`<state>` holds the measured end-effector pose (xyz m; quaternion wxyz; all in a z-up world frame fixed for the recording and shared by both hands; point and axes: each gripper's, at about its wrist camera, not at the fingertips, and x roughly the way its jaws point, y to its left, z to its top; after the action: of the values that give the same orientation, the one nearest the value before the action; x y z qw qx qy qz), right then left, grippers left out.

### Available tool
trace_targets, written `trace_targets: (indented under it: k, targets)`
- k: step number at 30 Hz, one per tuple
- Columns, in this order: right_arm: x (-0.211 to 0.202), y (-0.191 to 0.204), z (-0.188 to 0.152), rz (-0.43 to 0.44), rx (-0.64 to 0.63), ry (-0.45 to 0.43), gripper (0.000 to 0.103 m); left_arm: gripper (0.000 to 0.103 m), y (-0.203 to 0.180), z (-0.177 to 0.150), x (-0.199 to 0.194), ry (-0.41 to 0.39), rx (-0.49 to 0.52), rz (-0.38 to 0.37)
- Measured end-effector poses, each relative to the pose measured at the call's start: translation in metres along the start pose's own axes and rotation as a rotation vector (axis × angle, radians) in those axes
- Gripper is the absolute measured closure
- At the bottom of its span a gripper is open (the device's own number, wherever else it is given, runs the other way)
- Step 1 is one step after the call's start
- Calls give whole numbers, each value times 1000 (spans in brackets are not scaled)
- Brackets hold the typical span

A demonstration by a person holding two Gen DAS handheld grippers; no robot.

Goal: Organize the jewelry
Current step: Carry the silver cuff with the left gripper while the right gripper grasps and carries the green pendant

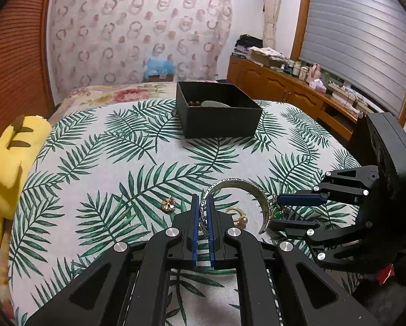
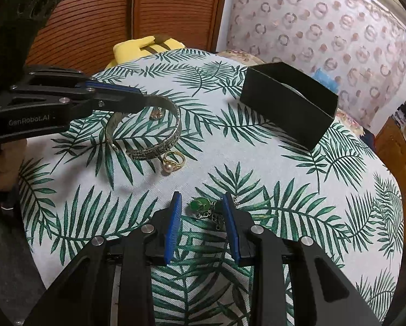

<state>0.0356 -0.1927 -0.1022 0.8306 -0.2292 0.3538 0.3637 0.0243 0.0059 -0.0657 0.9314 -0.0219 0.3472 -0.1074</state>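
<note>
From my left wrist view, far left lies a yellow plush [image 1: 10, 157]; the left gripper [image 1: 202, 203] has its jaws pinching the silver bangle [image 1: 246, 190] on the leaf-print bed cover [image 1: 94, 141]. A gold flower earring [image 1: 168, 205] sits left of it, the black box [image 1: 216, 114] far behind. My right view alone shows the right gripper [image 2: 201, 199] spread around the green pendant [image 2: 200, 205], not pressing, and the pearl ring [image 2: 173, 161] clearly.

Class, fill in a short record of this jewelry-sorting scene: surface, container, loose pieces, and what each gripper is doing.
surface: leaf-print cloth
container: black box, open, at far side
left gripper: shut on silver bangle
right gripper: open, straddling green pendant
loose pieces: pearl ring beside the bangle; gold flower piece
</note>
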Motion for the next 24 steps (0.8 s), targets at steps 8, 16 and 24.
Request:
trace_targets:
  k: [8,16,24]
  targets:
    - [-10,-10,1,4,40,-36,83,99,1,0,0,-3,-1,0]
    - [-25,-20,11,15,63,-86,83,99,3,10,-1,-17,-2,-2]
    - [-43,-35,28,-6,69,-134,83,99,-3,28,-2,-48,21,0]
